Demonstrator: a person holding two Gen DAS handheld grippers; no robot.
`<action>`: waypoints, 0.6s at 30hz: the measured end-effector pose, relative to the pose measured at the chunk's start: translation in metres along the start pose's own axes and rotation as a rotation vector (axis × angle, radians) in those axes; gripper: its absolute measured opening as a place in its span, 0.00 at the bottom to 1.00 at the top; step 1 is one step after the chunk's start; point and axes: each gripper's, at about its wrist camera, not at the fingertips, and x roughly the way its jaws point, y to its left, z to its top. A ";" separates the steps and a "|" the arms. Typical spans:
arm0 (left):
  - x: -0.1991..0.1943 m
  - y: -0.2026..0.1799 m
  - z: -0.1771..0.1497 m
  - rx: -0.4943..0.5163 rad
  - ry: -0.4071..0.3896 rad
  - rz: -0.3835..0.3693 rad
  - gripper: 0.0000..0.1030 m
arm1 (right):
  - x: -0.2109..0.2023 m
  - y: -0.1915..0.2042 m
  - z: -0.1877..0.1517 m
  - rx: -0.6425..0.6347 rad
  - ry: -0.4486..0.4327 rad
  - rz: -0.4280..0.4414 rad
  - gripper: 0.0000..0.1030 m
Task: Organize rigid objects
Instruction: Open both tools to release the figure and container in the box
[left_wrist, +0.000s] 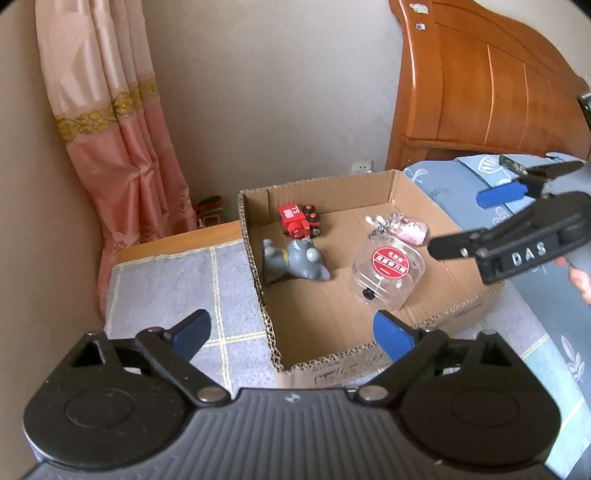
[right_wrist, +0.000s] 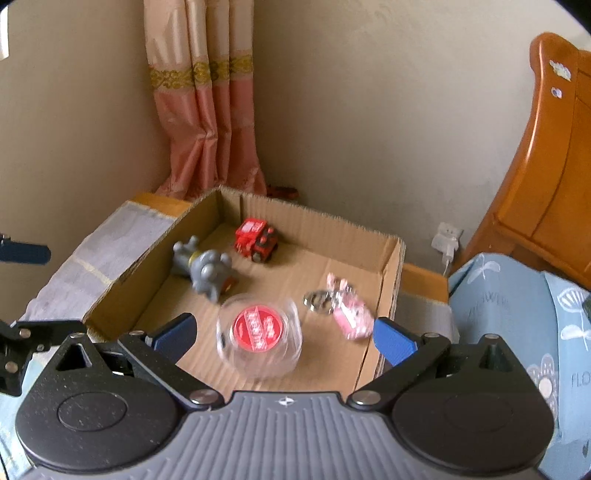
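Both jaws spread wide, nothing clamped: left gripper (left_wrist: 291, 332), right gripper (right_wrist: 284, 336). Clear round container with red label (right_wrist: 258, 328) seen lying inside cardboard box (right_wrist: 391, 266), beside grey toy figure (right_wrist: 207, 271), red toy truck (right_wrist: 258, 240), pink keychain (right_wrist: 351, 314).

Matt corrugated cardboard box (left_wrist: 258, 266), glossy clear plastic container (left_wrist: 388, 273), varnished wooden headboard (left_wrist: 480, 81).

Red toy train (left_wrist: 300, 220), grey figurine (left_wrist: 295, 260), brown cardboard box (left_wrist: 255, 236), pink keychain (left_wrist: 408, 229) (red label on clear jar (left_wrist: 388, 271)).
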 end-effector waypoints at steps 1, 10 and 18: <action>-0.002 -0.002 -0.001 0.004 -0.002 0.006 0.95 | -0.002 0.002 -0.004 0.003 0.006 0.006 1.00; -0.021 -0.016 -0.028 0.012 0.016 0.027 0.96 | -0.033 0.020 -0.047 0.029 0.016 0.033 1.00; -0.032 -0.025 -0.069 0.008 -0.014 0.158 0.96 | -0.032 0.040 -0.100 0.077 0.093 0.036 1.00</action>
